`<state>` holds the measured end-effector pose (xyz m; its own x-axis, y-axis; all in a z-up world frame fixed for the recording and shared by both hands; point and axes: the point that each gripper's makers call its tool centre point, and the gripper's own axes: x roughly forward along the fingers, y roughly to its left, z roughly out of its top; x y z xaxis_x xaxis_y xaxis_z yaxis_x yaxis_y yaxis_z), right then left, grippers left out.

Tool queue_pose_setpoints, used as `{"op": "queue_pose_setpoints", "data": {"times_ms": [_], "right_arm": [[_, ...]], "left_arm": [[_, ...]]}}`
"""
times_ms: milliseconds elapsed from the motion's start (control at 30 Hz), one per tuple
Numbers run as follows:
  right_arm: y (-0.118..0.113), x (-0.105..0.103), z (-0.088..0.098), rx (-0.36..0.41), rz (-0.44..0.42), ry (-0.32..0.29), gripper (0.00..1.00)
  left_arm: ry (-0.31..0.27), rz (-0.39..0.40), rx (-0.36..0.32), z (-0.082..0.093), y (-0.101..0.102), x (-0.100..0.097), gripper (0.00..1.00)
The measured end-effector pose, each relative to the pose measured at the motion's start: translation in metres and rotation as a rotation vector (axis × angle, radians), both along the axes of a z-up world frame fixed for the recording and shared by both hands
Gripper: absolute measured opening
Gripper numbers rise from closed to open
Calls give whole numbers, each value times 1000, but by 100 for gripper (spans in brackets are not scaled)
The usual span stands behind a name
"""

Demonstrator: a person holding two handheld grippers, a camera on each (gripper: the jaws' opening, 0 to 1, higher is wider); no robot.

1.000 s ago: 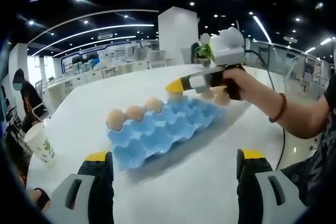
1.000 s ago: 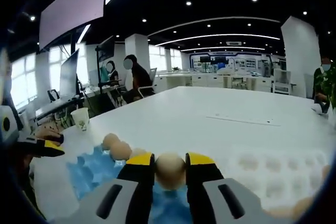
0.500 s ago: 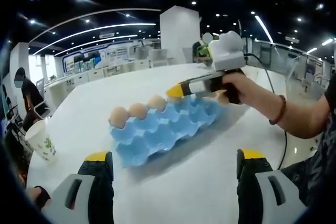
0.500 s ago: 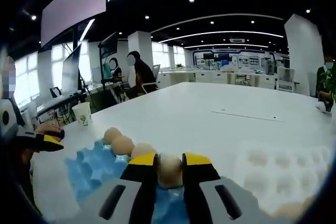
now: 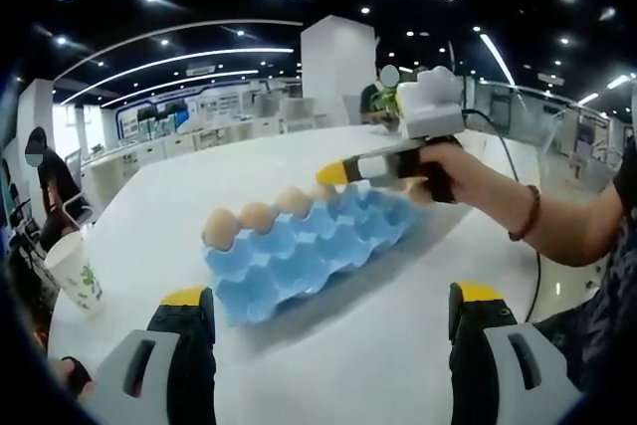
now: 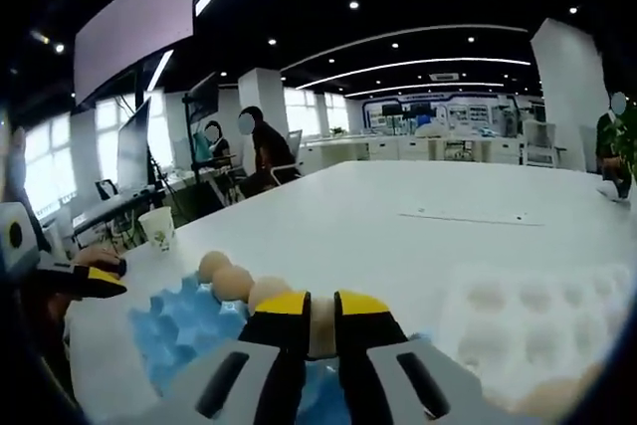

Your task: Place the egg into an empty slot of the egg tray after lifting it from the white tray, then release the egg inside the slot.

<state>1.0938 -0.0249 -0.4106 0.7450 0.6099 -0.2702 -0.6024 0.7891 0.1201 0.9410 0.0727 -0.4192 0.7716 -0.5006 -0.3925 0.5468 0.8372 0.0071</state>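
Two yellow-tipped jaws of the right gripper [image 6: 320, 308] are clenched on a pale brown egg [image 6: 321, 323], seen in the right gripper view as a narrow strip between them, poised over the far long edge of the blue egg tray [image 6: 184, 330]. Three eggs [image 6: 235, 282] sit in a row along that same edge, just beside the held one. From the left gripper view, the right gripper [image 5: 338, 172] reaches in from the right with its tips over the blue egg tray [image 5: 299, 256], close to the end of the egg row [image 5: 257, 217]. The held egg is hard to make out there, probably hidden by the jaws. To do this step well, the egg likely should be lowered straight into the vacant cup next to the row, and the jaws opened only once it rests in the cup. The white tray [image 6: 542, 311] lies nearby toward the right of the tabletop. The left gripper [image 5: 323, 330] hangs released, jaws wide apart, above the near edge of the white tabletop [image 5: 348, 365]. A paper cup [image 5: 75, 271] stands near the tabletop's left edge.
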Motion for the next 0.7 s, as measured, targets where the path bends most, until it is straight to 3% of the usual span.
{"op": "queue_pose_setpoints", "data": {"times_ms": [100, 233, 600, 700], "right_arm": [[-1, 0, 1, -9, 5, -7, 13], [4, -3, 0, -16, 35, 0, 24], [-3, -9, 6, -42, 48, -3, 34], [-11, -8, 10, -58, 27, -21, 43]], "left_arm": [[-2, 2, -1, 1, 0, 0, 100], [-3, 1, -2, 1, 0, 0, 100], [-18, -17, -7, 4, -4, -4, 100], [-16, -16, -9, 4, -5, -5, 100]]}}
